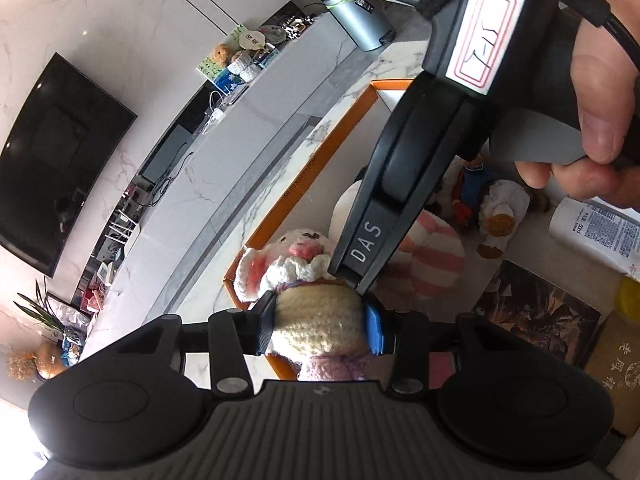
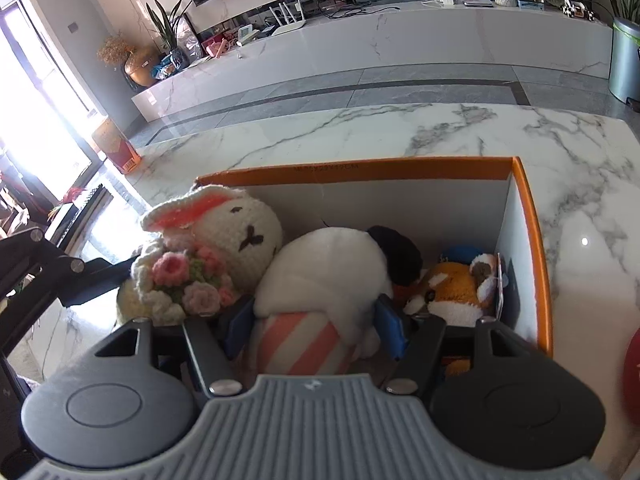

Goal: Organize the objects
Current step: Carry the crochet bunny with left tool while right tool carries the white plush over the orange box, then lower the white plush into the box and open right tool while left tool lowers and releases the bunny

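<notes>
My left gripper (image 1: 320,328) is shut on a cream crocheted rabbit (image 1: 316,320) and holds it over the left end of the orange-rimmed box (image 1: 304,168). The rabbit also shows in the right wrist view (image 2: 236,236), with pink flowers on its chest. My right gripper (image 2: 316,330) is shut on a white plush with a pink-striped belly (image 2: 320,276) inside the box (image 2: 532,240). The right gripper's body (image 1: 400,184) crosses the left wrist view above the striped plush (image 1: 424,256). An orange fox plush (image 2: 452,288) lies at the box's right end.
The box stands on a white marble table (image 2: 400,132). In the left wrist view a duck-like plush (image 1: 496,208), a white bottle (image 1: 592,232), a dark book (image 1: 536,312) and a tan box (image 1: 616,360) lie to the right. A grey bin (image 2: 624,64) stands on the floor.
</notes>
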### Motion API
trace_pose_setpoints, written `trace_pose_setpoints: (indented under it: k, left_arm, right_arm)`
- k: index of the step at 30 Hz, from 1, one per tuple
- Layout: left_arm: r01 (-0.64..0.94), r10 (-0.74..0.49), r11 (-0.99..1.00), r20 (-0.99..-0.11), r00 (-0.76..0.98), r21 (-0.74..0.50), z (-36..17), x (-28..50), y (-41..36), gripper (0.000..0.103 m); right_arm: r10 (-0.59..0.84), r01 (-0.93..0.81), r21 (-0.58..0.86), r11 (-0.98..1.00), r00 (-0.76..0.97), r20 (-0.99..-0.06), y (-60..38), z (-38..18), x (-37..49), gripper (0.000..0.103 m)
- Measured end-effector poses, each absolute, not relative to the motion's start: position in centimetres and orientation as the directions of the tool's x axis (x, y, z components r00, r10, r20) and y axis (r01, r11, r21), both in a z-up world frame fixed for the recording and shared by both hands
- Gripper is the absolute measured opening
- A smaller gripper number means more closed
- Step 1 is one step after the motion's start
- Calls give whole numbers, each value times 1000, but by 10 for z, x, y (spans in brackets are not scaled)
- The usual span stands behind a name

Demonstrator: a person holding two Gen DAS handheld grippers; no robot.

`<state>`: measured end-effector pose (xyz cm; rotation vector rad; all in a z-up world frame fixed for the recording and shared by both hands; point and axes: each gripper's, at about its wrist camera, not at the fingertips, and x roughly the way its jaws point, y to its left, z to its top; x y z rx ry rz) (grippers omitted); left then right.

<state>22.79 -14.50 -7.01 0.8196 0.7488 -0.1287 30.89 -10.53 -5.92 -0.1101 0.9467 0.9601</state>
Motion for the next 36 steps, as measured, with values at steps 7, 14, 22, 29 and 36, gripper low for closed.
trace_pose_setpoints:
  k: [7, 14, 22, 29, 36]
  left_arm:
    - [433, 172, 695, -717, 676, 575, -75, 237, -138, 53]
    - [463, 107, 757, -787, 607, 460, -73, 239, -123, 63]
    - [481, -99, 853, -842, 530, 203, -49, 237, -84, 72]
    - [478, -58, 842, -840, 540, 249, -43, 243, -80, 52]
    - [437, -10, 858, -841, 540, 271, -61, 263, -86, 43]
  right_arm:
    - [620, -766, 247, 594, 239, -747, -100, -61, 305, 69]
    - [594, -771, 223, 597, 238, -769, -104, -60, 304, 71]
    - [633, -812, 208, 546, 237, -736, -121, -50, 290, 73]
    - [679, -764, 294, 574, 245, -692, -138, -52, 292, 41]
    - [662, -765, 261, 588, 271, -699, -136, -53, 289, 32]
